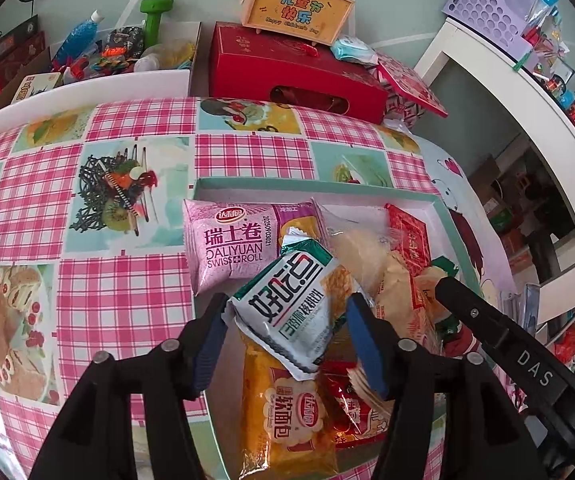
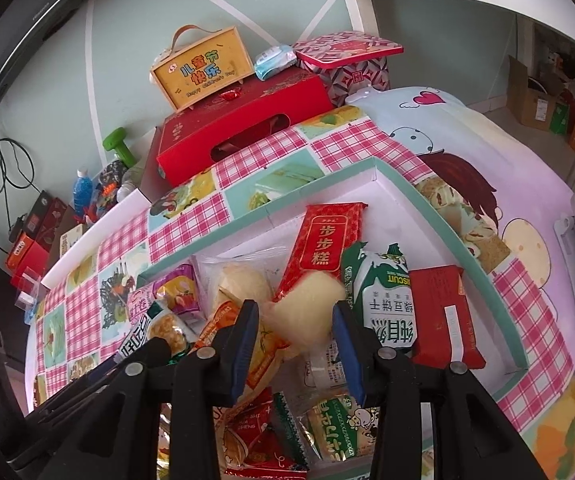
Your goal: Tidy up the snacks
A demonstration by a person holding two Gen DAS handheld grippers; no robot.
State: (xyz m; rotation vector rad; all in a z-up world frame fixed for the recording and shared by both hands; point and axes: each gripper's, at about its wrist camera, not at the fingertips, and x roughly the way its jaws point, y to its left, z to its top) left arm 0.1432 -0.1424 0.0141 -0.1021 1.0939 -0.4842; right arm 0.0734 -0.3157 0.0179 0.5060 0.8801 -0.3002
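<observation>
The snacks lie heaped in a shallow white tray with a teal rim (image 1: 311, 185), which sits on a table covered by a pink-checked cloth printed with dessert pictures (image 1: 99, 300). In the left wrist view the left gripper (image 1: 285, 334) has its blue-padded jaws on either side of a white-and-green biscuit packet with large dark lettering (image 1: 287, 308); the left pad touches the packet's edge, but whether the right pad presses it I cannot tell, so the grip is uncertain. That packet is tilted, its long axis running from near right to far left, with the crimped far end pointing up over a pink Swiss-roll packet (image 1: 231, 244). The pink packet lies flat at the tray's far left corner, long axis left to right. Nearer, under the biscuit packet, an orange soft-bread packet (image 1: 287, 412) points its long axis near to far. In the right wrist view the right gripper (image 2: 295, 334) stands with its jaws apart around a pale yellow bun in clear wrap (image 2: 307, 312), with a gap showing on both sides. Beyond it a red oblong cake packet with gold lettering (image 2: 325, 244) lies with its long axis near to far, leaning slightly right. To its right a green-and-white biscuit packet (image 2: 383, 300) and a plain red packet (image 2: 443, 312) lie side by side, both lengthwise near to far. Beyond the table stand a red gift box (image 2: 243, 128) and a yellow carry-case box (image 2: 203, 68).
</observation>
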